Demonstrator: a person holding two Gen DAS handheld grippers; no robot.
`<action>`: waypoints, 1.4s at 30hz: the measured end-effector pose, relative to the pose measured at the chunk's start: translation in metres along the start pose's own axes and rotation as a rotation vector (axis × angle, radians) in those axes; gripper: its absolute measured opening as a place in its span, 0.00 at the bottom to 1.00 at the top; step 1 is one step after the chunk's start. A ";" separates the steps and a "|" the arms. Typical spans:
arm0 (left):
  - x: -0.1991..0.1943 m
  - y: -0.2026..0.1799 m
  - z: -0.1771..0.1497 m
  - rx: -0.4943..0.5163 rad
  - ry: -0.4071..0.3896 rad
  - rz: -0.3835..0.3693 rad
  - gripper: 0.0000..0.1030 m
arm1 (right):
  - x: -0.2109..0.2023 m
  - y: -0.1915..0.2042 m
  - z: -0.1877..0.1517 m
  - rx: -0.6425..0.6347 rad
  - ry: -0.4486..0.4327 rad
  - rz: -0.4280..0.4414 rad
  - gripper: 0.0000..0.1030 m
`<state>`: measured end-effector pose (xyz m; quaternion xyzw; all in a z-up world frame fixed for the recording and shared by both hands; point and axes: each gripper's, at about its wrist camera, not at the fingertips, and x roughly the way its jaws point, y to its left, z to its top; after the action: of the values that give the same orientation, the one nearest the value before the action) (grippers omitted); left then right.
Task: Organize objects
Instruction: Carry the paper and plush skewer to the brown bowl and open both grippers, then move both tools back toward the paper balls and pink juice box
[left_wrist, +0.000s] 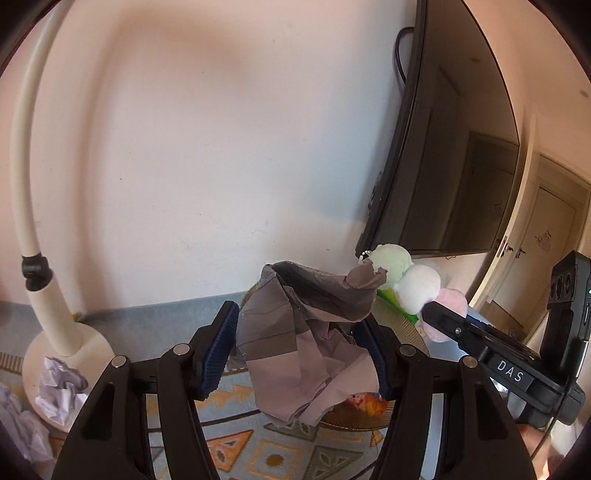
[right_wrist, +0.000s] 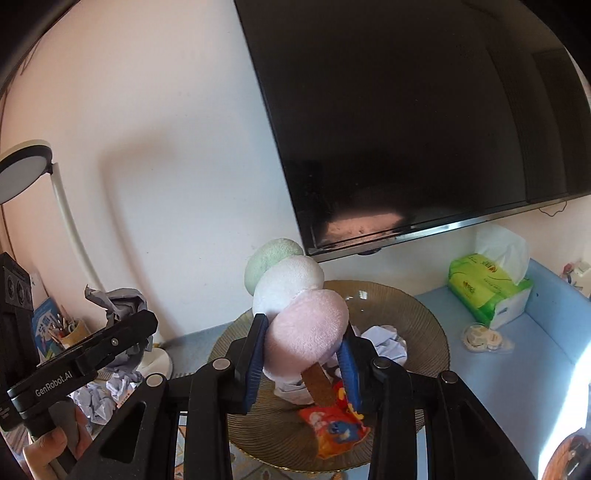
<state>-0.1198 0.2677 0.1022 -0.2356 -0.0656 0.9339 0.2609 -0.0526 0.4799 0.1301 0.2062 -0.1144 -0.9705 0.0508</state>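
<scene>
Left tongs (left_wrist: 295, 354) in the left wrist view are partly closed on a grey crumpled paper (left_wrist: 295, 347), which sits between the two blue pads, lifted above a gold ribbed plate (left_wrist: 354, 421). Under them lies a tabletop with a patterned cloth (left_wrist: 266, 454). A white lamp base (left_wrist: 66, 362) stands at the left with crumpled white paper (left_wrist: 59, 387) on it. Behind is a plain wall, and a dark television (left_wrist: 443, 155) hangs at the right. The right tongs (left_wrist: 443, 317) appear at the right edge, holding a plush toy (left_wrist: 410, 280).

In the right wrist view, the right tongs (right_wrist: 301, 358) are closed on the pink ball of the plush toy (right_wrist: 295, 306), which has green, white and pink balls on a brown stick. It is held above the plate (right_wrist: 417, 317), where a red snack packet (right_wrist: 332, 424) and crumpled paper lie. A green tissue pack (right_wrist: 487, 288) stands on the blue surface at the right.
</scene>
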 end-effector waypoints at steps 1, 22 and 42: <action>0.008 -0.005 -0.003 -0.002 0.008 0.004 0.58 | 0.002 -0.006 0.000 0.006 0.003 -0.011 0.34; 0.045 -0.012 -0.026 0.057 0.176 0.048 1.00 | 0.024 -0.024 0.005 0.081 0.049 -0.113 1.00; -0.073 0.082 0.012 0.010 0.063 0.225 1.00 | 0.000 0.113 0.008 0.004 0.049 0.015 1.00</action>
<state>-0.1072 0.1598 0.1222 -0.2696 -0.0257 0.9497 0.1573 -0.0501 0.3725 0.1650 0.2292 -0.1165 -0.9645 0.0605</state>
